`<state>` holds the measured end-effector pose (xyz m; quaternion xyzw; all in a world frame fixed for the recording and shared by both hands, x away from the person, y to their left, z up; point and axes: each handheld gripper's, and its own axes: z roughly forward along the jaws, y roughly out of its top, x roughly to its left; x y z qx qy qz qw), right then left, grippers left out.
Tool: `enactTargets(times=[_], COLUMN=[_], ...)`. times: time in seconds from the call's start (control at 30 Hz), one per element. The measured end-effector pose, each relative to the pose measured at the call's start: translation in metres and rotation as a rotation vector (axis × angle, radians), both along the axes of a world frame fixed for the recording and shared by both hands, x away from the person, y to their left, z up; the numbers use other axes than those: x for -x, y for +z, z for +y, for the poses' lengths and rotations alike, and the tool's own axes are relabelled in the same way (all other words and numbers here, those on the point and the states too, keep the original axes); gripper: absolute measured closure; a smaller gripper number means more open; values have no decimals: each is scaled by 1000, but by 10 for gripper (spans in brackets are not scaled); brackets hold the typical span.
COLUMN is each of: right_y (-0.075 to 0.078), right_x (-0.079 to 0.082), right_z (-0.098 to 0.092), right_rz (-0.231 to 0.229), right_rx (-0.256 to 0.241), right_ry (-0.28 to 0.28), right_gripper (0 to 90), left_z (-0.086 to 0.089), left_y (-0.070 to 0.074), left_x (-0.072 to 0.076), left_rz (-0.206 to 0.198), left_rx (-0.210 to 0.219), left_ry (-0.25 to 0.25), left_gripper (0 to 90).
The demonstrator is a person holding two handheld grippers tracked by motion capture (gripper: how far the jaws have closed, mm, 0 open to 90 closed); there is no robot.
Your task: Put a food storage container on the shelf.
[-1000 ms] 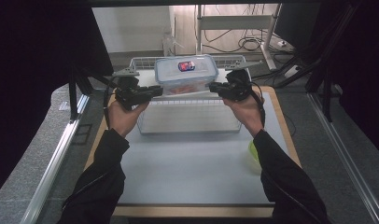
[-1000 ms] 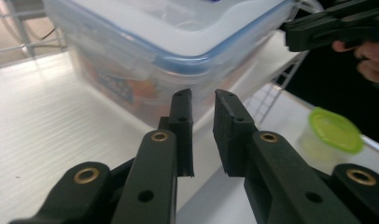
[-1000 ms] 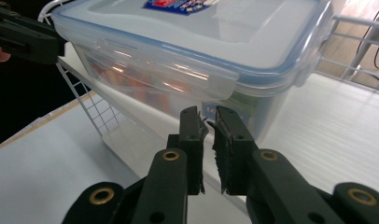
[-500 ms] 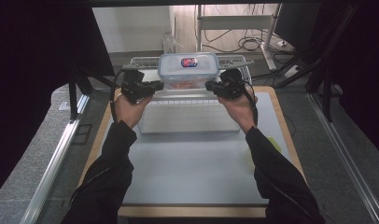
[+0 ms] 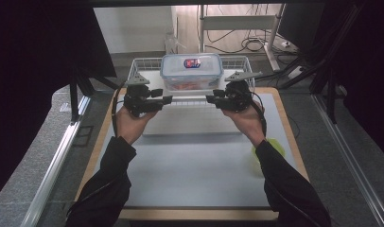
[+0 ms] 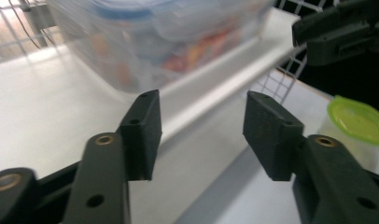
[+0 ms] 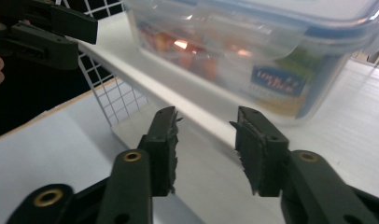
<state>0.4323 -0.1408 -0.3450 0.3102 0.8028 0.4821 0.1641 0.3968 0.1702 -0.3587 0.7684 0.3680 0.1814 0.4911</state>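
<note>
container [image 6: 169, 42] blurred, its top cut off.

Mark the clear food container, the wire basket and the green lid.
clear food container [image 5: 191, 71], high view, on its clear lid near the label.
wire basket [image 5: 142, 65], high view, on the left part of its far rim.
green lid [image 6: 358, 119], left gripper view, on the top of the lid.

A small container with a green lid [image 5: 267, 150] stands on the white table [image 5: 190, 175] at about four o'clock, near the edge. Cables [image 5: 249, 43] lie on the floor at twelve o'clock, beside a white shelf frame [image 5: 237, 22].
</note>
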Motion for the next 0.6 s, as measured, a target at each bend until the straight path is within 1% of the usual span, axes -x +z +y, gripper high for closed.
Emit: enactTargets(times=[0.07, 0.13, 0.23, 0.33, 0.4, 0.47, 0.53, 0.6], right_y=[-4, -9, -17, -24, -28, -31, -34, -39], right_x=[7, 13, 22, 31, 38, 45, 52, 59], right_z=[-1, -2, -5, -8, -10, -12, -14, -17], right_rz=[-14, -17, -14, 4, 4, -1, -8, -21], right_rx=[15, 25, 37, 30, 29, 18, 13, 11], right_ry=[3, 11, 28, 45, 54, 61, 74, 87], right_gripper=[542, 508, 453, 414, 381, 343, 318, 281], left_z=[-3, -5, -7, -9, -11, -11, -12, -13], left_y=[-3, -7, -13, -19, -24, -28, -34, -42], left_x=[6, 15, 26, 39, 47, 53, 60, 67], left_rz=[-3, -6, 6, 1, -3, 0, 10, 23], left_rx=[-9, -15, -15, -24, -32, -29, -25, -11], left_ry=[-12, -27, -68, -88, -97, -101, -120, -134], left_gripper=[412, 389, 353, 313, 287, 262, 249, 247])
